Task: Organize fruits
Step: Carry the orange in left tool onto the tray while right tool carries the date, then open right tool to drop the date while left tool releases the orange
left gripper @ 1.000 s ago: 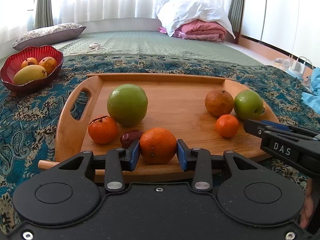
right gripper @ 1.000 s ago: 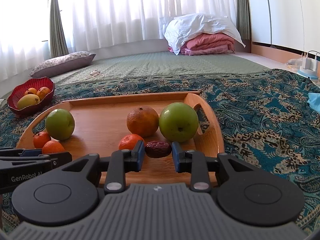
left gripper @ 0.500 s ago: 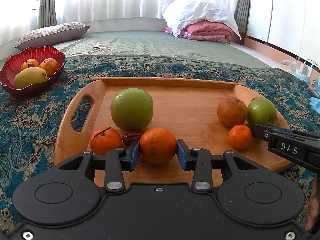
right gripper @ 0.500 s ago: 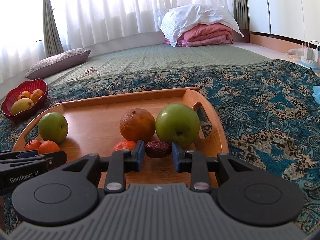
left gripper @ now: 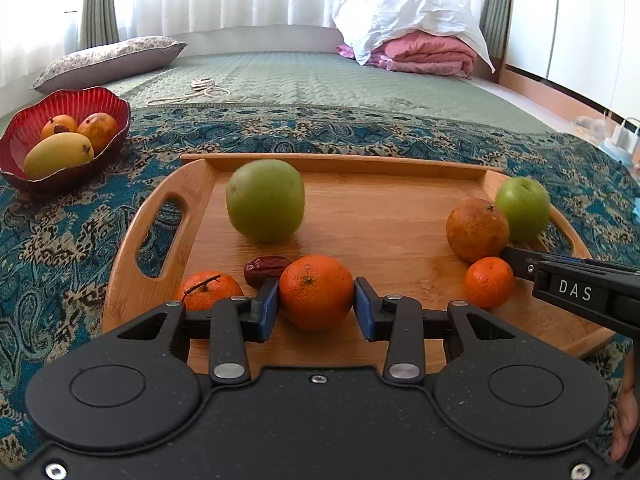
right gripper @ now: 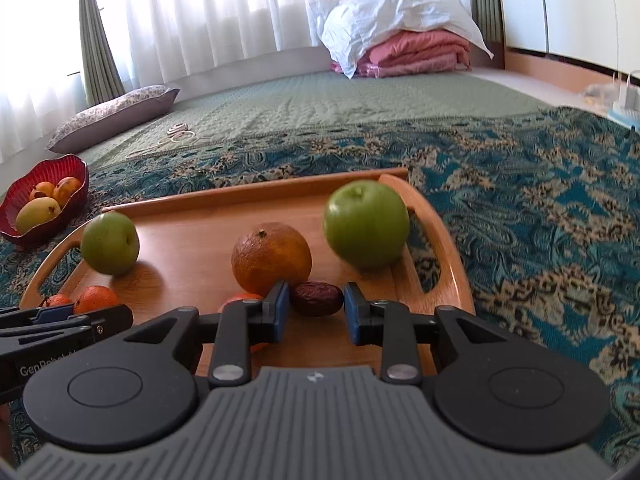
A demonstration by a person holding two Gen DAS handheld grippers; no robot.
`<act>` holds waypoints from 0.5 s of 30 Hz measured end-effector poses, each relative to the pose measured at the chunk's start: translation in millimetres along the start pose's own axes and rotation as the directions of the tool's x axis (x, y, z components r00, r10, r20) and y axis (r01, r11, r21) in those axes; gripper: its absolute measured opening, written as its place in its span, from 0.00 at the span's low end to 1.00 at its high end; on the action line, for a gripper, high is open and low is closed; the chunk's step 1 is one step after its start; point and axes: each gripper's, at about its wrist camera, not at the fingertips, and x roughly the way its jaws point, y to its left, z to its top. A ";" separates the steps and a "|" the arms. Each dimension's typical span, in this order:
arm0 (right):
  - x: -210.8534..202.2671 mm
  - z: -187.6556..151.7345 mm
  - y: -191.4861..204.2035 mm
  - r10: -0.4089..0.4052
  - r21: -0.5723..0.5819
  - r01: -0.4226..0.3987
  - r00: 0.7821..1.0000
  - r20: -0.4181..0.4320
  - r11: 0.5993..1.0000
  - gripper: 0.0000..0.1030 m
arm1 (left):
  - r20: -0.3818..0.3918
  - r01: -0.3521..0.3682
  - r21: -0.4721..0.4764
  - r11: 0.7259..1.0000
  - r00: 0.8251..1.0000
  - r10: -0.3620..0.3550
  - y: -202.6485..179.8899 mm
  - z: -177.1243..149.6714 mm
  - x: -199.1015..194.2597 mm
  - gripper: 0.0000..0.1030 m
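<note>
Left gripper (left gripper: 316,304) clamped on orange (left gripper: 316,291), near tray (left gripper: 120,264) front edge; apple (left gripper: 265,200) ahead, bare wood between. Right gripper (right gripper: 314,312) clamped on date (right gripper: 317,298); tray's right handle just right.

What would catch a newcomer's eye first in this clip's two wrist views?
Each gripper is shut on a fruit above the wooden tray: the left gripper on a bright mandarin, the right gripper on a dark date. Two big green apples stand out on the tray, and a red bowl of yellow-orange fruit sits on the patterned blanket, far left.
</note>
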 end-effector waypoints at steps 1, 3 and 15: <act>0.2 -1.0 -0.6 0.002 0.005 -0.002 1.000 -0.003 1.000 0.34 | -0.002 0.002 0.001 1.000 1.000 -0.002 -0.3 -0.4 0.1 0.37; 0.2 -2.4 -1.5 0.004 0.010 -0.004 1.000 -0.006 1.000 0.34 | -0.006 0.002 0.005 1.000 1.000 -0.002 -1.4 -1.0 0.0 0.37; -9.9 -2.2 -5.0 0.007 0.026 -0.007 1.000 0.014 1.000 0.56 | 0.008 0.009 0.036 0.999 1.000 -0.009 -8.3 -1.8 -12.8 0.52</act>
